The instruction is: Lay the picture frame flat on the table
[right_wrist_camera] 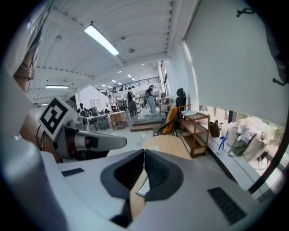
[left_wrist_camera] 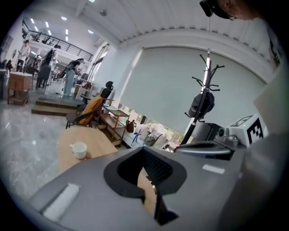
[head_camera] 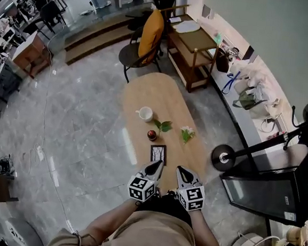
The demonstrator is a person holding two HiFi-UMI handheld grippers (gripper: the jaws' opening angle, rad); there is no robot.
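Head view has the person standing at the near end of an oval wooden table [head_camera: 146,89], both grippers held side by side just in front of the body. The left gripper [head_camera: 157,166] has its jaws pressed together with nothing between them, and the left gripper view shows only table through the slot beneath. The right gripper [head_camera: 181,171] is likewise closed and empty, its tips meeting in the right gripper view. Just beyond the left gripper's tips lies the picture frame [head_camera: 158,154], a dark rectangle face up on the wood and seemingly already flat. Its long axis runs away from the person along the table's length. The left gripper is the nearer of the two; the right one points past the frame's right side. Further along come a small dark red object [head_camera: 152,134], a green leaf sprig [head_camera: 164,126] and a pale flower sprig [head_camera: 187,133]. Beyond them stands a white mug [head_camera: 144,113], and what it holds cannot be made out. Past the table's far end is a chair [head_camera: 142,46] with an orange cushion.
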